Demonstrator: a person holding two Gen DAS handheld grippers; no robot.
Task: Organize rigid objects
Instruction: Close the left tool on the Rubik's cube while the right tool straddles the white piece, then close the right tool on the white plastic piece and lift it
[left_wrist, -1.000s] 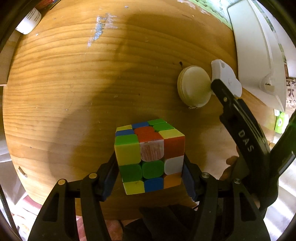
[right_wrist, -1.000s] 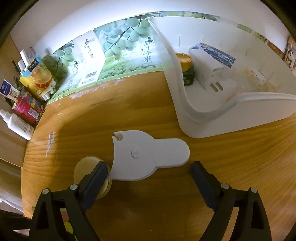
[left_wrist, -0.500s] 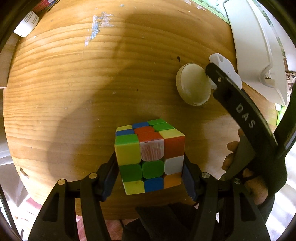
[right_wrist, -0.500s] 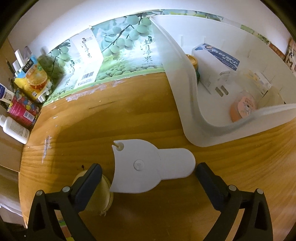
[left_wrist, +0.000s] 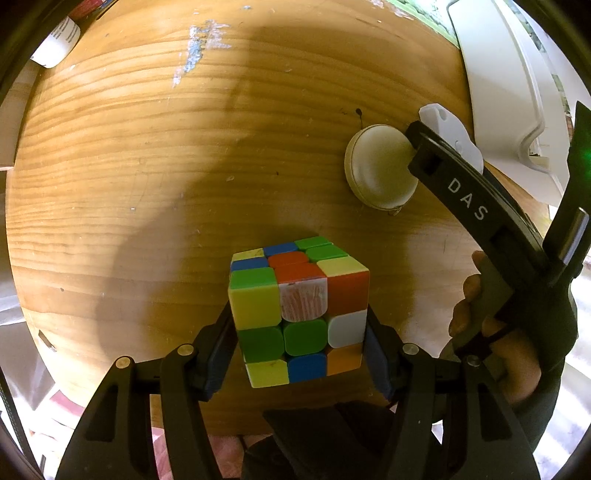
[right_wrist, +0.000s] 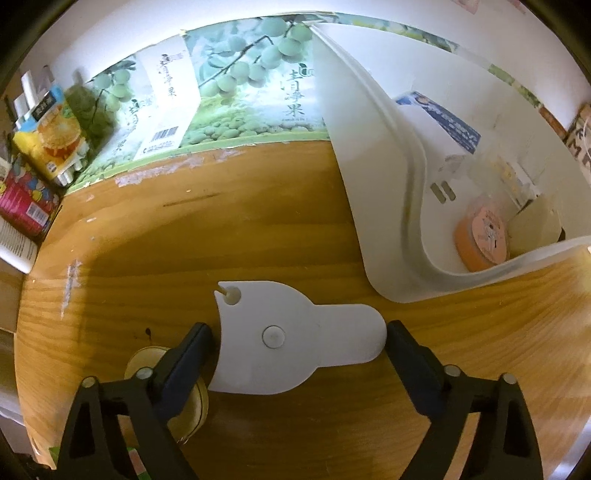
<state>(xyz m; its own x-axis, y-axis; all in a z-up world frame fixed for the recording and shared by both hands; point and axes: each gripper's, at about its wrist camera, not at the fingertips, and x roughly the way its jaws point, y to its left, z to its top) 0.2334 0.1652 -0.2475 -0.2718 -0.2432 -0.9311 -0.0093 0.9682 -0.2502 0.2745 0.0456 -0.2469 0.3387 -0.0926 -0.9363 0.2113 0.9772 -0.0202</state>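
Observation:
A scrambled colour cube (left_wrist: 295, 306) is clamped between the fingers of my left gripper (left_wrist: 299, 325), held above the wooden table (left_wrist: 166, 166). In the right wrist view a flat white paddle-shaped plastic piece (right_wrist: 288, 336) lies on the table. My right gripper (right_wrist: 297, 328) is open, one fingertip at each end of the piece. A round cream case (right_wrist: 146, 367) sits just behind its left finger (right_wrist: 184, 358). In the left wrist view that case (left_wrist: 376, 166) lies beside the right gripper's finger (left_wrist: 461, 192), which a hand holds.
A white plastic bin (right_wrist: 384, 206) stands at the right, holding an orange tape roll (right_wrist: 480, 236) and a white box (right_wrist: 439, 122). A green fruit-print carton (right_wrist: 236, 96) runs along the back. Bottles and packets (right_wrist: 33, 158) crowd the left edge.
My right gripper has moved forward and lower, so its fingers now flank the white piece. The left gripper keeps hold of the cube and has barely shifted.

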